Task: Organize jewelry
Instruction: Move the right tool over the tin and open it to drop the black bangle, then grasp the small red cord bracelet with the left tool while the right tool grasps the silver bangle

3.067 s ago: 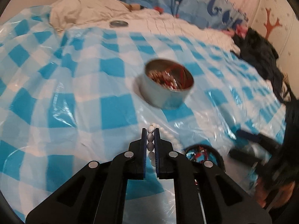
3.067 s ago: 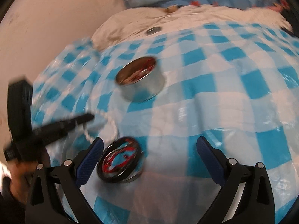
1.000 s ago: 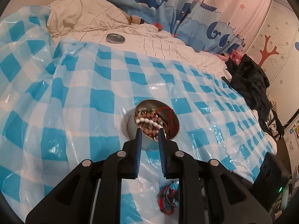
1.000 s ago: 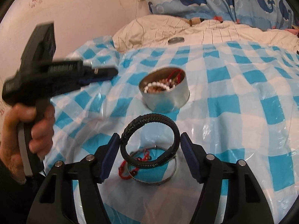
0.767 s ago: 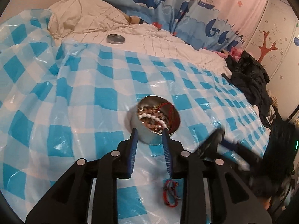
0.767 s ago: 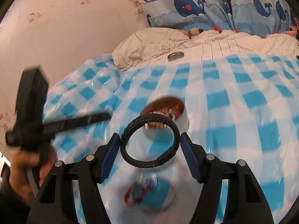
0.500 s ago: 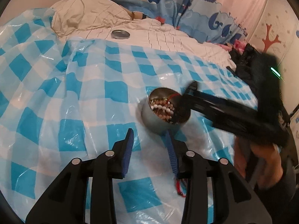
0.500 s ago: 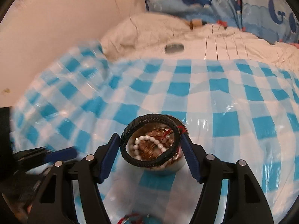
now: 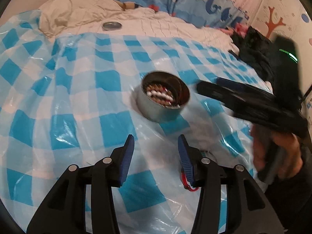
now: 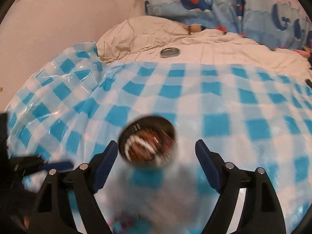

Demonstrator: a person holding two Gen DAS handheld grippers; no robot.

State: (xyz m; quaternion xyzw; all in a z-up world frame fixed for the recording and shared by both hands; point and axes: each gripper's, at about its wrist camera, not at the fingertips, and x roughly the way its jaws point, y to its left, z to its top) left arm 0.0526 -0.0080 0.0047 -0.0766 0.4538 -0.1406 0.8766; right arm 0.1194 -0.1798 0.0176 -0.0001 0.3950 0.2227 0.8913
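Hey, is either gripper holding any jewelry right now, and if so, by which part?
Nothing is held. The left gripper and the right gripper both stand open and empty, jaws just opened; the white bead string lies in the tin.

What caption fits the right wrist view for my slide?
Right gripper, jaws open and empty, above the round metal tin of beaded jewelry on the blue checkered sheet.

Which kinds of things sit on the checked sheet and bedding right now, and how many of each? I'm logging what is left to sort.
Round metal tin holding beads: 1
Loose metal lid on the bedding: 1
Red cord piece beside the left gripper: 1
Total: 3
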